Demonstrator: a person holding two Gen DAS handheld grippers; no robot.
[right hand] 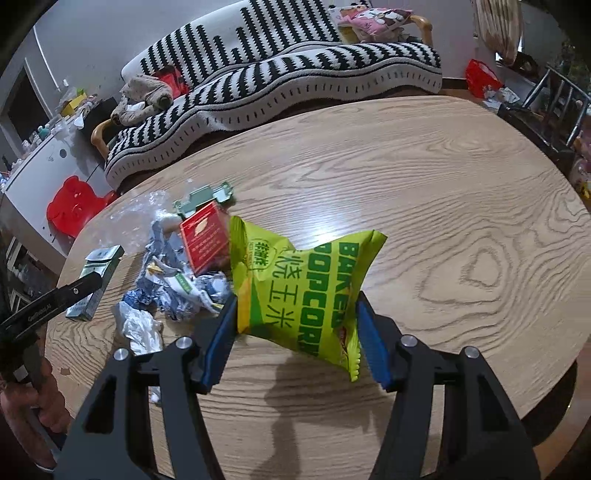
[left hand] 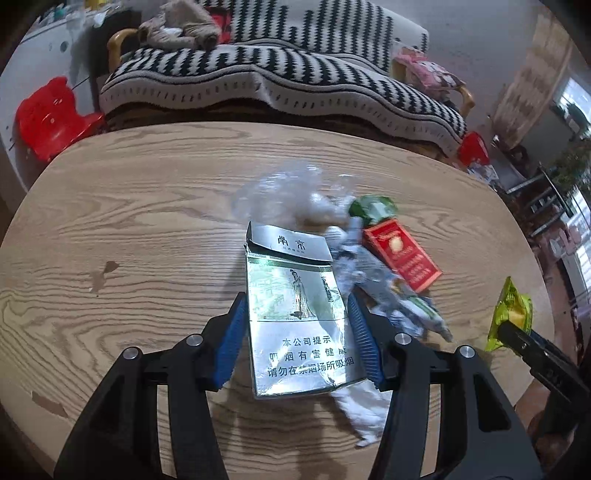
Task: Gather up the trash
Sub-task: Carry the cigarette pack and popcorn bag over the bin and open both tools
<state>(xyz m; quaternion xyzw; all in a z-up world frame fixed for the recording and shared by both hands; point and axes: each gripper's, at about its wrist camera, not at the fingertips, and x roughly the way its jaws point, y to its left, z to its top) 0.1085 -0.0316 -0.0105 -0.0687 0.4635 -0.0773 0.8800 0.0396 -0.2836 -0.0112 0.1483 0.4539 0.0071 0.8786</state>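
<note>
My left gripper [left hand: 295, 306] is shut on a silver-green cigarette pack [left hand: 295, 314], its blue pads [left hand: 231, 343] pressing both sides. The pack also shows in the right wrist view [right hand: 98, 275]. My right gripper [right hand: 295, 314] is shut on a yellow-green popcorn bag [right hand: 299, 288], also seen at the right edge of the left wrist view [left hand: 511, 314]. Between them on the wooden table [left hand: 147, 221] lies a pile: a red cigarette pack [left hand: 400, 254], crumpled blue-white wrappers [right hand: 177, 288], clear plastic [left hand: 291, 192], white tissue [right hand: 140, 328] and a green scrap [left hand: 373, 208].
A black-and-white striped sofa [left hand: 277, 70] stands behind the table with a stuffed toy [left hand: 181, 26] on it. A red plastic stool [left hand: 51, 114] stands at the left, a red bag [right hand: 480, 77] and a dark rack [right hand: 554, 107] at the right.
</note>
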